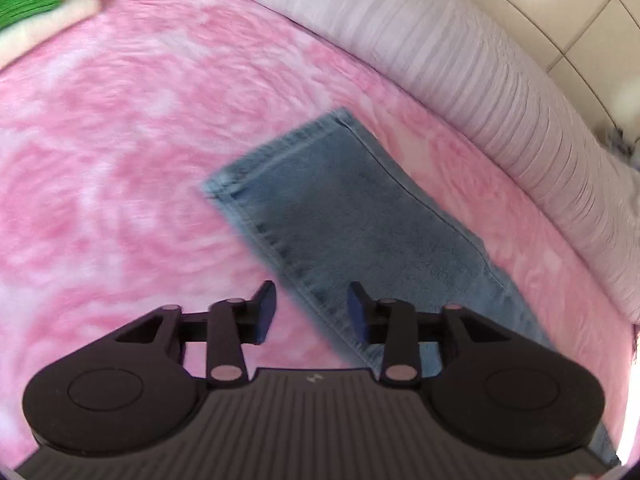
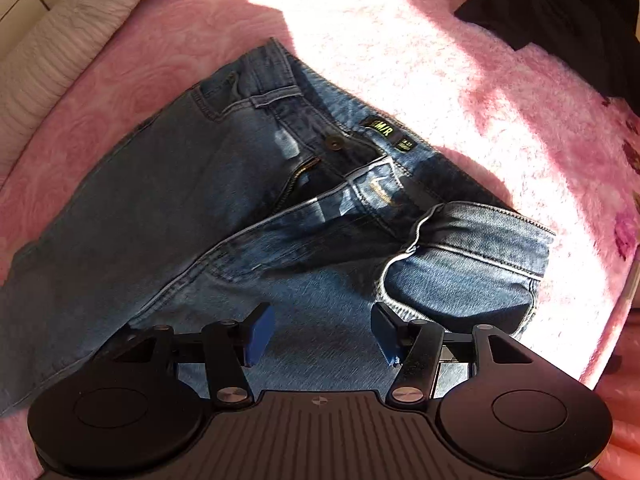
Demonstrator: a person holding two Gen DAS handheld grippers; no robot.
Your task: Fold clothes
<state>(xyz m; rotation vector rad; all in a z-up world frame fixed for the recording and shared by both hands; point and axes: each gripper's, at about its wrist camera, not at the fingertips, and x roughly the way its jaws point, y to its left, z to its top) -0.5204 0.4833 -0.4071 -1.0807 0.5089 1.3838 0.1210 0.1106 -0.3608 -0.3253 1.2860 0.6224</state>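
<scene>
Jeans (image 2: 224,208): hem cut off, waistband far right, legs running near left. My left tongs (image 1: 312,312) and right tongs (image 2: 322,334) gaped, empty.

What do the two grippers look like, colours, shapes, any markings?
Both match. The left gripper and right gripper have black link arms with round silver pivot pins, two big round black discs at the base, and a ribbed dark plate between them bearing a small pale mark. The finger pads are blue. No cables or sleeves show.
</scene>
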